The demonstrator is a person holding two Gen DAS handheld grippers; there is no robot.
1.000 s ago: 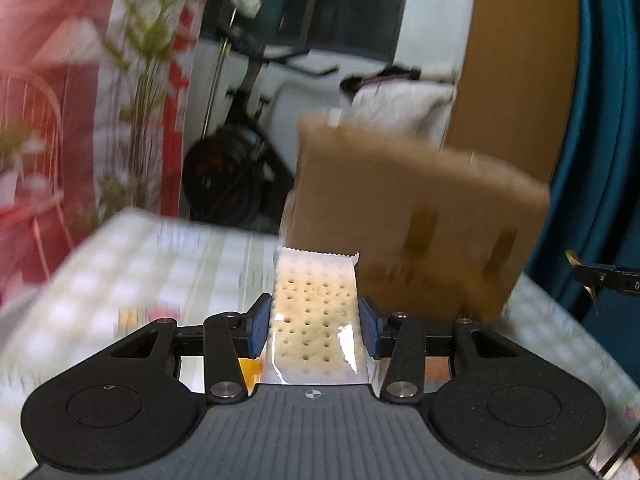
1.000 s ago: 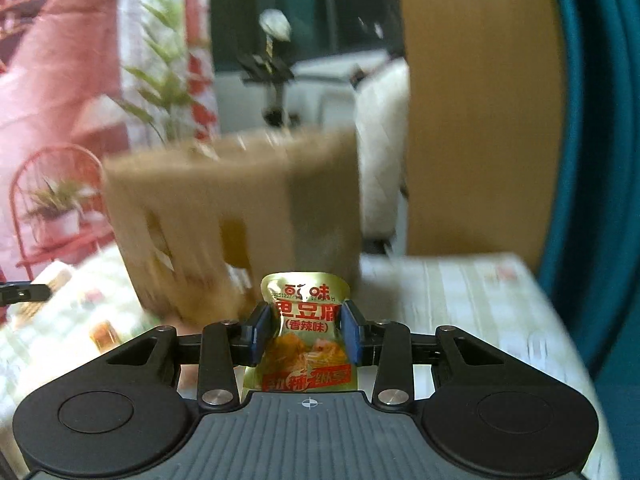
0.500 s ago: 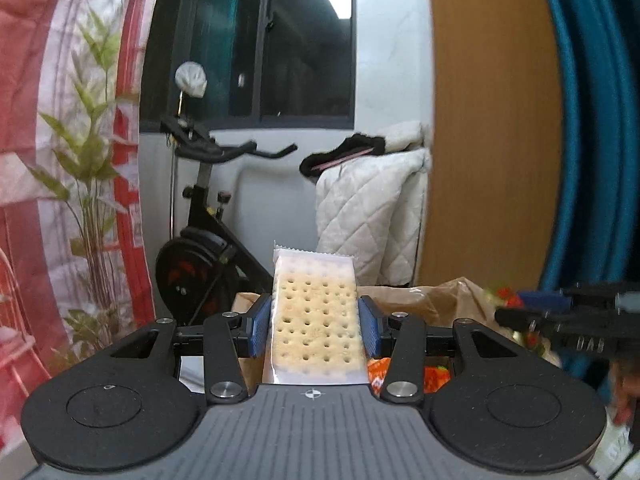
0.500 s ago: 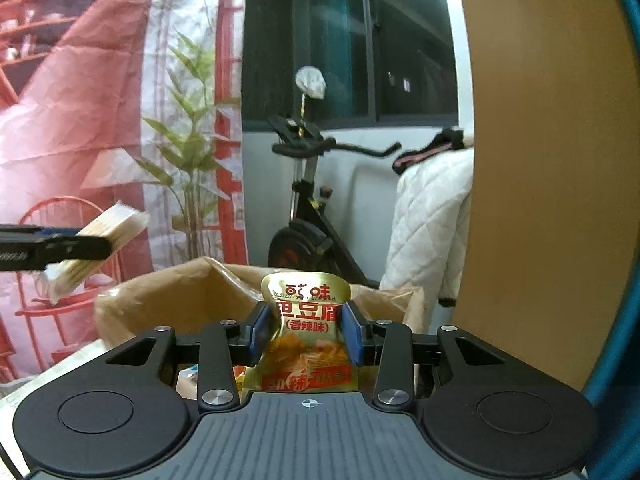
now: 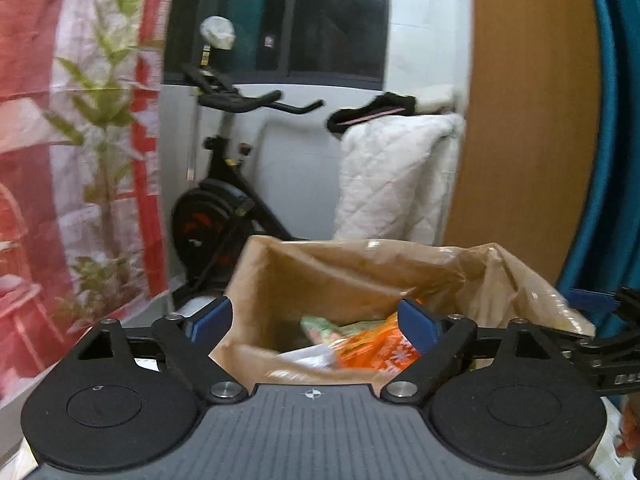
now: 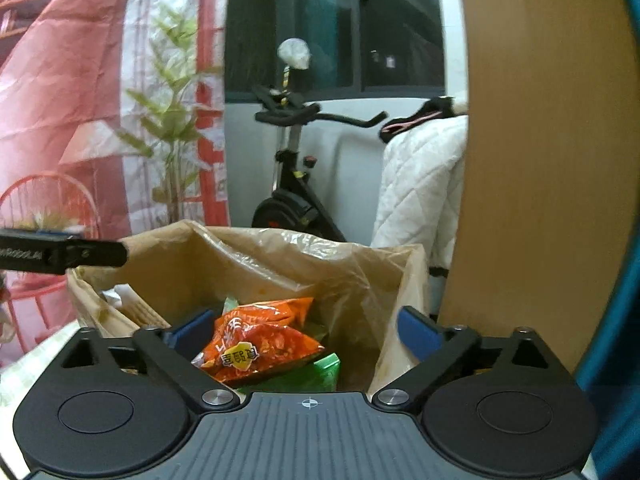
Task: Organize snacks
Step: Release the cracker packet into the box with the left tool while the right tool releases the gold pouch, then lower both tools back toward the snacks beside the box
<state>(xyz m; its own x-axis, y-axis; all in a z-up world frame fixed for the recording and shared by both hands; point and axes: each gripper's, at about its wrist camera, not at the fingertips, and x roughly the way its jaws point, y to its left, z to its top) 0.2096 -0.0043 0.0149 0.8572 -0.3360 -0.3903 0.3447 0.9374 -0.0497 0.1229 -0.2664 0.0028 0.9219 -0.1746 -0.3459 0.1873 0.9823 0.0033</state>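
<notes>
A brown paper bag [image 5: 320, 276] lined with clear plastic stands open just below and ahead of both grippers. Inside it lie an orange snack packet [image 6: 260, 336], a green packet [image 6: 316, 372] and other wrappers. My left gripper [image 5: 316, 318] hangs over the bag's mouth, its jaws opening wide with nothing between the pads. My right gripper [image 6: 308, 330] is over the same bag [image 6: 280, 264], jaws opening too and empty. A cracker pack [image 6: 134, 306] leans inside the bag's left wall. The other gripper's tip shows at each view's edge.
An exercise bike [image 5: 224, 184] and a white quilted cover [image 5: 392, 176] stand behind the bag. A wooden panel [image 6: 540, 140] and blue curtain [image 5: 612, 160] rise on the right. A red printed backdrop with a plant [image 6: 100, 100] fills the left. A checked tablecloth [image 6: 24, 368] shows under the bag.
Both grippers rose over the bag's mouth, then opened. The cracker pack left my left jaws and the yellow snack packet left my right jaws; both dropped out of the grip.
</notes>
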